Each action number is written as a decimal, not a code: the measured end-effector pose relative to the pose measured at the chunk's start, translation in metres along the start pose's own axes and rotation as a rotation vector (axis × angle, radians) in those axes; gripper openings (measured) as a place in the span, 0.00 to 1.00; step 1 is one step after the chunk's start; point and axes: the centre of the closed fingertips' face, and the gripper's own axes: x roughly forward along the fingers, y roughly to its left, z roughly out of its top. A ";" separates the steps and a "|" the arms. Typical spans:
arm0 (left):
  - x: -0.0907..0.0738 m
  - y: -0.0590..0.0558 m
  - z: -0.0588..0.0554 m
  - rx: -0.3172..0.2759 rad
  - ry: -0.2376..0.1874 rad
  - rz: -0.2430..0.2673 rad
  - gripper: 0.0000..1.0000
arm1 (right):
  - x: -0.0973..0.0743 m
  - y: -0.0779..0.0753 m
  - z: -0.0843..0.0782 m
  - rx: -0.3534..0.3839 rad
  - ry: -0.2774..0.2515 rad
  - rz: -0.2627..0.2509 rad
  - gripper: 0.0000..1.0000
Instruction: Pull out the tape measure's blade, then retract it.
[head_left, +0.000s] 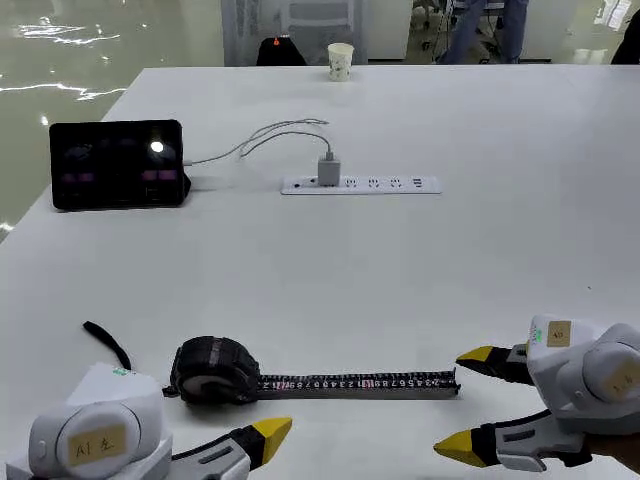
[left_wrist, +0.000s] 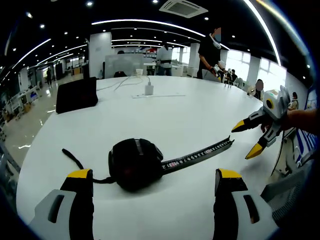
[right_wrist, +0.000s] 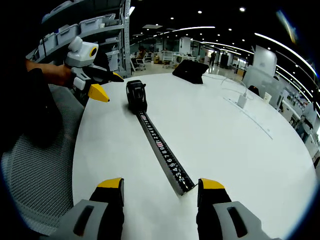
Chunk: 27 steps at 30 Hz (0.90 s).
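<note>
Tape measure (head_left: 212, 370) just ahead of left claw (right_wrist: 109, 85) (wide open), blade (head_left: 355, 383) tip right in front of right claw (head_left: 462, 399), also wide. Blade's prob thin n springy, so pinch the end hook (head_left: 456, 380).

Three cameras, one tabletop (head_left: 400, 280)
Head view looks down; gripper views face each other, low and close, sharing the tape measure (head_left: 213, 370).
</note>
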 end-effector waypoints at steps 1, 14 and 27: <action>0.000 0.000 0.000 -0.001 0.001 0.001 0.99 | 0.000 -0.001 -0.001 -0.002 0.002 0.000 0.56; 0.007 0.001 -0.002 -0.004 0.011 0.007 0.99 | 0.006 -0.018 -0.009 -0.075 0.048 0.036 0.41; 0.018 0.003 0.001 -0.009 0.010 0.013 0.99 | 0.014 -0.028 -0.014 -0.164 0.103 0.097 0.28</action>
